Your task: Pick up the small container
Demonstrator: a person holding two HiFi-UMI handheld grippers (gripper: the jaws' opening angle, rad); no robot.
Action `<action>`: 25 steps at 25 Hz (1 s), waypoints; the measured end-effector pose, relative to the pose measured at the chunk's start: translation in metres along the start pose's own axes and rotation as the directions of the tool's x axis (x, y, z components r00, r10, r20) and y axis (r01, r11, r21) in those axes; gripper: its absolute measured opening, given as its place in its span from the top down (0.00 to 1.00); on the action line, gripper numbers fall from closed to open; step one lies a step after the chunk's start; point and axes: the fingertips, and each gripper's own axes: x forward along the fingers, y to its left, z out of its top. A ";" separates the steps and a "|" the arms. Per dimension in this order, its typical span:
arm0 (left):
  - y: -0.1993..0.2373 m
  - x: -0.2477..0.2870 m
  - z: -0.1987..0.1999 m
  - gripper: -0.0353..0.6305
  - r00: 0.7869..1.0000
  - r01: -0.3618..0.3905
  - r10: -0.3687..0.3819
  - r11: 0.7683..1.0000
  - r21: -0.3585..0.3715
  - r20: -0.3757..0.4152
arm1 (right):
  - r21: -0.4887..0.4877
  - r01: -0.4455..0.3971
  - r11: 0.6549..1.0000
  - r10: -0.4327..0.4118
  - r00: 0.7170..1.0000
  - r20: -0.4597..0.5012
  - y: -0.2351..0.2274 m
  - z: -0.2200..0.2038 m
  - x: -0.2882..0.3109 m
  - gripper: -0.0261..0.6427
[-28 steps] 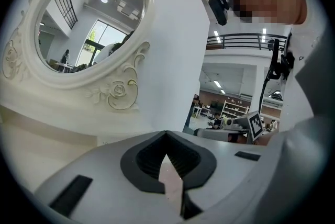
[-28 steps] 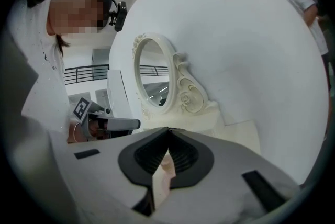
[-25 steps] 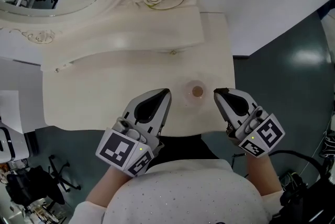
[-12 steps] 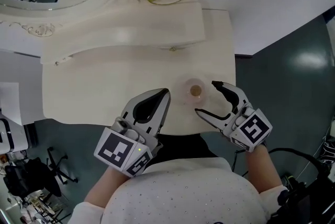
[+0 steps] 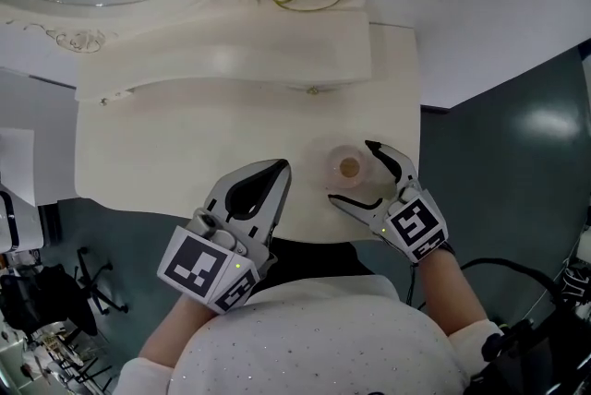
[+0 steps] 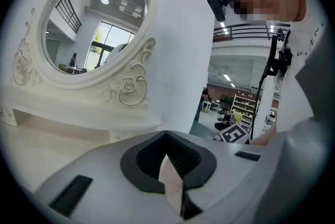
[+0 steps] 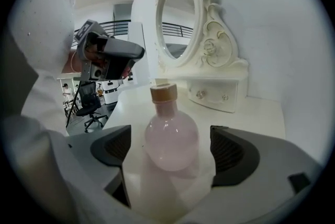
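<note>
- Head view: the small container (image 5: 349,167), a round pale-pink flask with a tan cap, stands near the front right edge of the white dressing table (image 5: 175,153). The right gripper (image 5: 352,172) has its jaws spread on either side of it. The left gripper (image 5: 276,173) hovers at the table's front edge, well apart from the flask.
- Left gripper view: the left gripper's (image 6: 168,164) jaws are pressed together with nothing between them; the oval mirror (image 6: 94,19) stands beyond.
- Right gripper view: the flask (image 7: 170,136) stands upright between the right gripper's (image 7: 172,150) parted jaws, a gap on each side.
</note>
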 end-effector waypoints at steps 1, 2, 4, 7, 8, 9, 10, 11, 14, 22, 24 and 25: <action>0.001 0.000 0.000 0.94 1.000 -0.002 0.002 1.000 -0.001 0.000 | 0.000 0.002 1.000 -0.002 1.000 0.004 0.000 0.002 0.002 0.27; 0.002 0.000 0.000 0.94 1.000 -0.004 0.004 1.000 -0.002 0.000 | 0.002 0.004 1.000 -0.004 1.000 0.008 0.000 0.003 0.005 0.27; 0.004 -0.001 0.001 0.94 1.000 -0.009 0.009 1.000 -0.004 0.001 | 0.001 0.002 1.000 -0.002 1.000 0.013 0.000 0.006 0.010 0.27; 0.009 -0.002 0.000 0.94 1.000 -0.018 0.018 1.000 -0.009 0.002 | -0.026 -0.004 1.000 0.004 1.000 0.005 0.001 0.007 0.018 0.27; 0.010 -0.002 0.000 0.94 1.000 -0.021 0.021 1.000 -0.010 0.002 | -0.033 -0.003 0.999 0.003 1.000 0.001 0.002 0.007 0.019 0.27; 0.011 -0.002 0.001 0.94 1.000 -0.023 0.023 1.000 -0.010 0.002 | -0.034 0.000 0.999 0.000 1.000 0.002 0.002 0.007 0.019 0.27; 0.012 -0.003 0.000 0.94 1.000 -0.024 0.024 1.000 -0.010 0.002 | -0.033 0.005 0.999 -0.005 1.000 0.005 0.001 0.008 0.019 0.27; 0.013 -0.003 0.000 0.94 1.000 -0.025 0.025 1.000 -0.009 0.001 | -0.035 0.010 0.999 -0.010 1.000 0.005 0.001 0.007 0.019 0.27; 0.015 -0.003 -0.001 0.94 1.000 -0.029 0.029 1.000 -0.011 -0.002 | -0.062 0.037 0.997 -0.039 0.999 -0.024 -0.001 0.004 0.024 0.28; 0.016 -0.001 -0.003 0.94 1.000 -0.025 0.025 0.999 -0.020 0.001 | -0.095 0.095 0.991 -0.103 0.992 -0.077 -0.007 -0.002 0.029 0.33; 0.017 -0.001 -0.003 0.94 1.000 -0.024 0.024 0.999 -0.022 0.001 | -0.103 0.101 0.990 -0.110 0.990 -0.089 -0.007 -0.004 0.030 0.33; 0.017 -0.001 -0.003 0.94 1.000 -0.022 0.022 1.000 -0.022 0.001 | -0.107 0.101 0.989 -0.111 0.990 -0.093 -0.007 -0.004 0.030 0.33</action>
